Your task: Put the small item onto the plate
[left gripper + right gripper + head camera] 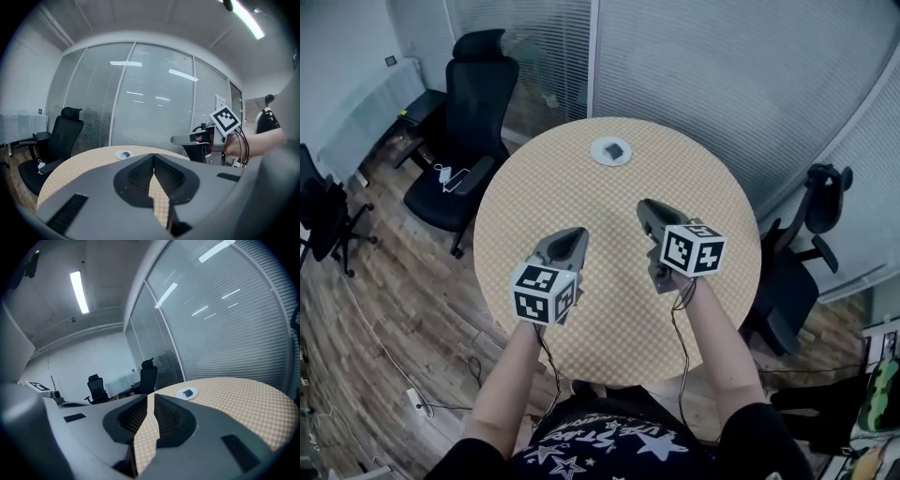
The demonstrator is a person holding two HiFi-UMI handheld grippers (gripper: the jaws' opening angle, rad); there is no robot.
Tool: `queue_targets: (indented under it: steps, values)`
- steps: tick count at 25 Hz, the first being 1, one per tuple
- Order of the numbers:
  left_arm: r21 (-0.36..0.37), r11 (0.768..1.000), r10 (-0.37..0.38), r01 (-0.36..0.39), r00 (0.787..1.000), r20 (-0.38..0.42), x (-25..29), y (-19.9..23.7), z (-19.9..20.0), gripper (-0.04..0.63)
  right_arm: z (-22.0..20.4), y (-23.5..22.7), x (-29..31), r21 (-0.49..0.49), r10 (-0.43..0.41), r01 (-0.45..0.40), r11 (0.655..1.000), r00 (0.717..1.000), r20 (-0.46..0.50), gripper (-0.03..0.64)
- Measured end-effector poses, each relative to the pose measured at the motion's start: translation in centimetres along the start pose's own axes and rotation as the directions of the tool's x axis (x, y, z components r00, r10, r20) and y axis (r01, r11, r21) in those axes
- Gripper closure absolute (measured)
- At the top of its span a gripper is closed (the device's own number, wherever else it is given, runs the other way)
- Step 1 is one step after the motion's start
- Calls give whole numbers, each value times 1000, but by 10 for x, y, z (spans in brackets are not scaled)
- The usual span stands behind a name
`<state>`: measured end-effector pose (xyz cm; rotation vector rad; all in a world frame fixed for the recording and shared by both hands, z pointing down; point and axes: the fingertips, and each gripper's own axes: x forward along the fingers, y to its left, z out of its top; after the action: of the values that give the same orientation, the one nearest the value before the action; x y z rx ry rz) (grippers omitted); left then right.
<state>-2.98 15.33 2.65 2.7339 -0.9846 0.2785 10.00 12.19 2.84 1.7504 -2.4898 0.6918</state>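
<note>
At the bottom of the head view two bare forearms reach over a round table with a yellow checked top [581, 309]. The left hand-held grey gripper [572, 236] with its black-and-white marker cube hovers above the near left part of the table; its own view shows the tips of its jaws touching, with nothing between them. Just to its right, apart from it, the right grey gripper [648, 208] hangs over the middle of the table, its jaws drawn to a thin slit and empty. Both point toward the far edge. There, well apart from both grippers, a small white round plate [599, 150] lies flat, and the small dark item [617, 149] rests on it. Beyond the table, to the left, stands a black office chair [459, 141], and a glass wall with pale blinds [722, 66] runs behind
</note>
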Motion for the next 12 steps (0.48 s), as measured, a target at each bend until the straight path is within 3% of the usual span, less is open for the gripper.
queue_targets:
  steps: [8, 12]
  values:
    - [79, 994, -71, 69, 997, 14, -55, -22, -8, 586, -30, 38, -92, 33, -56, 54, 998, 996, 72, 575]
    - [60, 995, -76, 75, 997, 17, -72, -32, -16, 586, -48, 54, -126, 26, -69, 67, 997, 992, 101, 577]
